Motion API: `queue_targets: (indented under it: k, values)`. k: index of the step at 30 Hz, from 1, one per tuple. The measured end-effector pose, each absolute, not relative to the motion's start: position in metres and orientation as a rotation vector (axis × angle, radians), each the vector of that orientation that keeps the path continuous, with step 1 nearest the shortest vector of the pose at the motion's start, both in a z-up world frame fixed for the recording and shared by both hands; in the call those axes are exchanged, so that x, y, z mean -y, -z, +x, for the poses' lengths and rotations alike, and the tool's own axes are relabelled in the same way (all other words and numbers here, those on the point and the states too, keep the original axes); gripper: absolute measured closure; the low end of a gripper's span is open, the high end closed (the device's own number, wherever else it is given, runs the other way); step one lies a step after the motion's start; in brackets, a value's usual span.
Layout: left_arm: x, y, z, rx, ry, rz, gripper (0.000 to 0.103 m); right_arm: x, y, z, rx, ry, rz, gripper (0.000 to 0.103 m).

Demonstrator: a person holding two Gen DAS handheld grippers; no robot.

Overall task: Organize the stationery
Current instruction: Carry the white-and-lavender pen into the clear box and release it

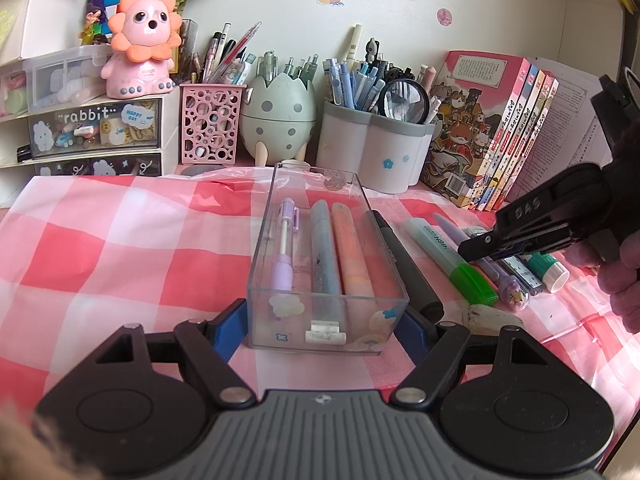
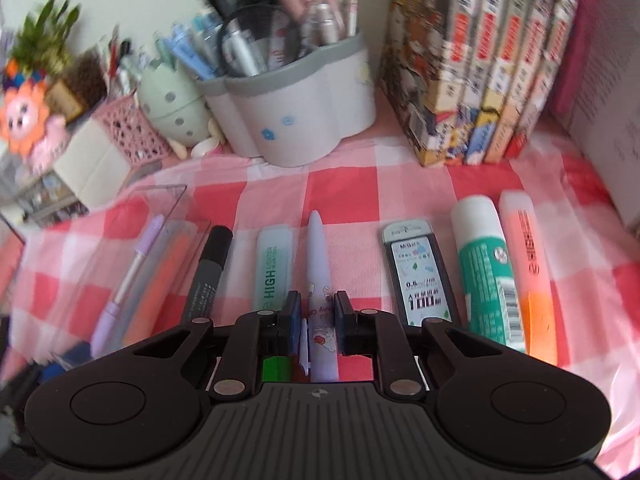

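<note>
A clear rectangular plastic box (image 1: 326, 264), decorated with small stickers, is clamped at its near end by the left gripper (image 1: 324, 332) on the red-and-white checked surface (image 1: 120, 248). Three slim markers and one pen are laid lengthwise inside it. The right gripper (image 2: 316, 312) is closed with its fingers (image 2: 291, 312) on a lavender cartoon-printed pen (image 2: 319, 264), one of six items lying beside the box.

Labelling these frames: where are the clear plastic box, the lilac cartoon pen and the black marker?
clear plastic box (image 1: 262, 276), left wrist view, left wall.
lilac cartoon pen (image 2: 317, 252), right wrist view, upper barrel.
black marker (image 2: 212, 264), right wrist view, mid-barrel.
</note>
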State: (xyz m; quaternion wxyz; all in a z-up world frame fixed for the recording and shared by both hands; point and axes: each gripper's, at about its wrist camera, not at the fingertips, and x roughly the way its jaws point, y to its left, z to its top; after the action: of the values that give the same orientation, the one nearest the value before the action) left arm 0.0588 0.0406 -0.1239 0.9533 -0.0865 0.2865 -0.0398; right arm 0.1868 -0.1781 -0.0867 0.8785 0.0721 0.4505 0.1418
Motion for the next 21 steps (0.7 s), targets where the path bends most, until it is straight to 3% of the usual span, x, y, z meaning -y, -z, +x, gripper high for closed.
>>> queue_targets:
  k: [7, 21]
  values:
    - [-0.041, 0.124, 0.059, -0.582, 0.081, -0.176, 0.052, 0.191, 0.078, 0.185, -0.945, -0.327, 0.404, 0.088]
    - [-0.041, 0.124, 0.059, -0.582, 0.081, -0.176, 0.052, 0.131, 0.050, 0.183, -0.962, -0.453, 0.542, 0.088]
